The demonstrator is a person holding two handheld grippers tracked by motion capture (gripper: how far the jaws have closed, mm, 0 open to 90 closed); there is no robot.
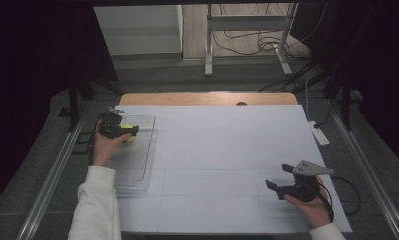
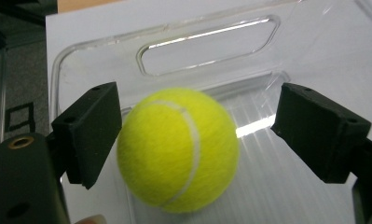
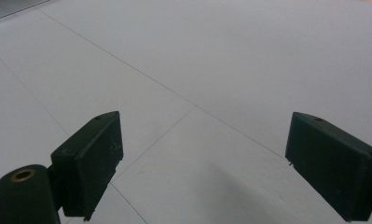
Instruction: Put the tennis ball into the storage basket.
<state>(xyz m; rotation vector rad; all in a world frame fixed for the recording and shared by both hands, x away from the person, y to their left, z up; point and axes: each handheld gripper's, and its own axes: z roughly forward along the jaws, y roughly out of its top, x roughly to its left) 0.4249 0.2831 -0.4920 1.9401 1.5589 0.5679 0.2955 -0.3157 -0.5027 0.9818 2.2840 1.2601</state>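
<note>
ball point(image 2: 178, 149) in tray point(image 1: 137, 165) | tray at table point(image 1: 227, 145) left edge | right tongs point(image 1: 277, 187) over table's right

Bare white table point(image 1: 227, 150) between clear tray point(image 1: 142, 175) and right edge.

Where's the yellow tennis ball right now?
The yellow tennis ball lies in the clear plastic tray at the table's left, between the left gripper's open jaws.

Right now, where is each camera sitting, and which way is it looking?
High view: above the person's side, looking forward and down on the table; both forearms, left gripper and right gripper show.
Left gripper view: rides that gripper, looking along its fingers at a tennis ball in a clear tray.
Right gripper view: looks past its open fingers at bare white table.
Shared: high and left gripper views both show ball and tray.
</note>
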